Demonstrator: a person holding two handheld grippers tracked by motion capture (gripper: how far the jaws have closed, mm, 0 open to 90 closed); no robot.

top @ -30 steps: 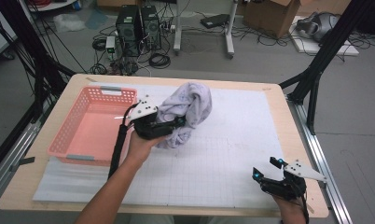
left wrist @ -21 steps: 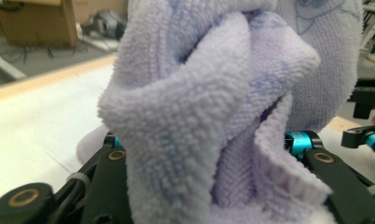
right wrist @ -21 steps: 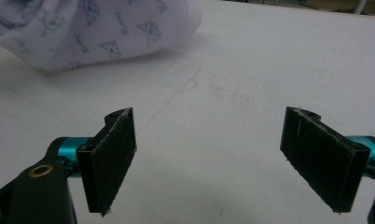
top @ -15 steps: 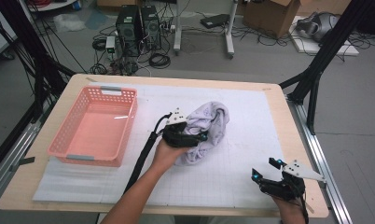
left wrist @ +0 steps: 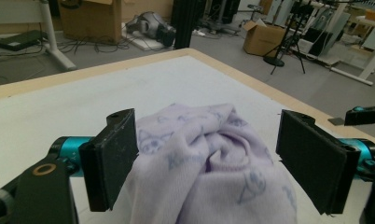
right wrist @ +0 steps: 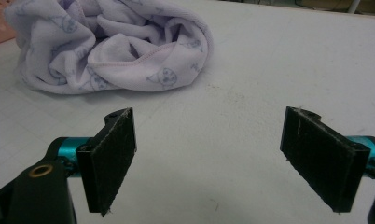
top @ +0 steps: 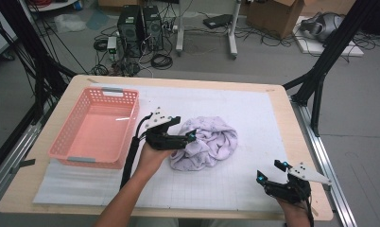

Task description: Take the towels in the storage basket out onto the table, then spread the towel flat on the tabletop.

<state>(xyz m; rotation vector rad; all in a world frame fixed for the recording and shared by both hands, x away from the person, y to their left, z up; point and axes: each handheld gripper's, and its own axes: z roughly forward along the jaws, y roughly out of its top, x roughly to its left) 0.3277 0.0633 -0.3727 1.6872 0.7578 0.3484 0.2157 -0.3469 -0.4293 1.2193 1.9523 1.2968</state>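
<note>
Between the spread left tongs (left wrist: 209, 163) bulges the lilac cloth (left wrist: 213, 172); right tongs (right wrist: 223, 163) gape over bare mat.

From my station I count one crumpled lilac cloth (top: 206, 147) lying on the one white surface (top: 254, 113), one pink basket (top: 97, 126) beside it, and two grippers, the left gripper (top: 190, 137) and the right gripper (top: 271, 171), each with two black jaws, so four jaws in all. On the floor behind the surface I count two black computer towers (top: 141, 22) standing side by side, one cardboard box (top: 273, 16), and one grey vacuum-like machine (top: 320, 26), with one forearm (top: 131, 198) reaching in from the bottom edge.
</note>
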